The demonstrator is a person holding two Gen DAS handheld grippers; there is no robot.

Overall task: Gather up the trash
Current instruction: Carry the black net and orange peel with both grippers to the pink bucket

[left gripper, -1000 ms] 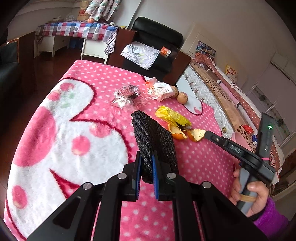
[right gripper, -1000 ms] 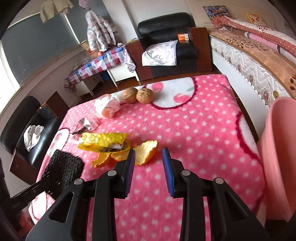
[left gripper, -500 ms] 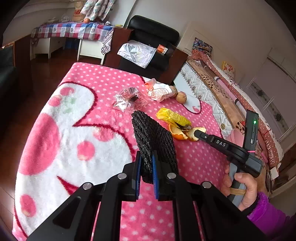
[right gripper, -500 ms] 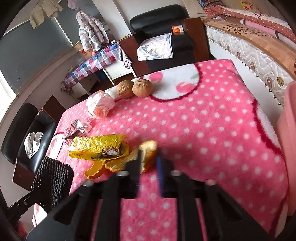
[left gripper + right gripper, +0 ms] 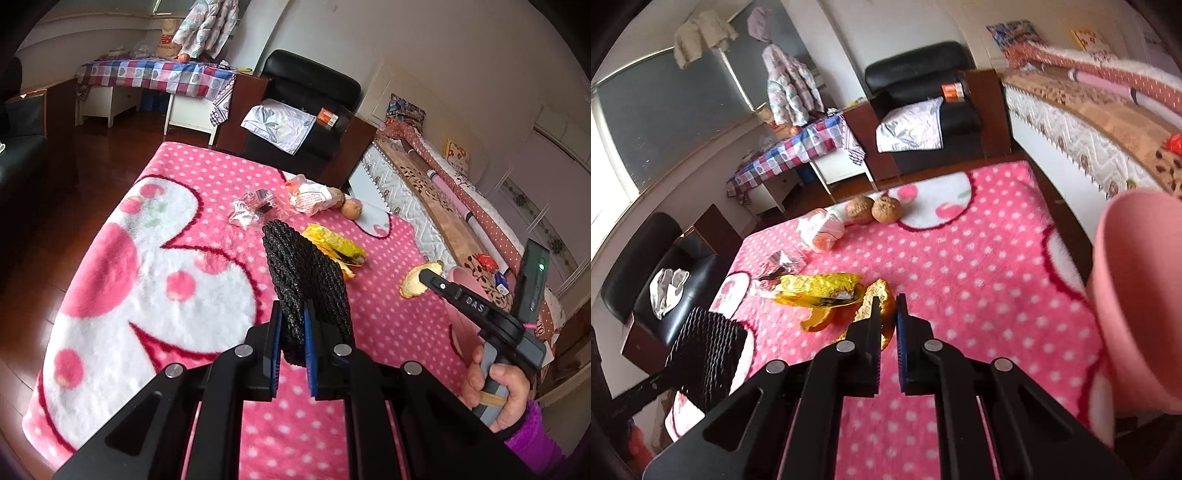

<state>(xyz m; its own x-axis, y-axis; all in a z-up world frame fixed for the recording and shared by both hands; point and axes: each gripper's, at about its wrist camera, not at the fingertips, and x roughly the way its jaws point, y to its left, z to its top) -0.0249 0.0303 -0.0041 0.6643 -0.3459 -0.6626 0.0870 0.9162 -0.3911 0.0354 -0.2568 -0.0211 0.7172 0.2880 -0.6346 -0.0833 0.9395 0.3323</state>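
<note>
My left gripper (image 5: 292, 332) is shut on a black mesh pad (image 5: 306, 280) and holds it upright above the pink dotted blanket (image 5: 221, 184). The pad also shows in the right wrist view (image 5: 709, 350). My right gripper (image 5: 886, 314) is shut on a piece of orange peel (image 5: 877, 299) and lifts it off the blanket; the peel also shows in the left wrist view (image 5: 415, 280). A yellow wrapper (image 5: 820, 290) and another peel piece (image 5: 818, 321) lie on the blanket. A clear wrapper (image 5: 253, 208) and a white bag (image 5: 310, 195) lie farther back.
A pink bin (image 5: 1141, 302) stands at the blanket's right edge. Two brown round fruits (image 5: 873, 210) sit near the far edge. A black armchair (image 5: 310, 110) and a bed (image 5: 443, 206) border the blanket.
My right gripper moved forward, closed on the orange peel piece and lifted it away from the yellow wrapper toward the right. My left gripper kept holding the mesh pad.
</note>
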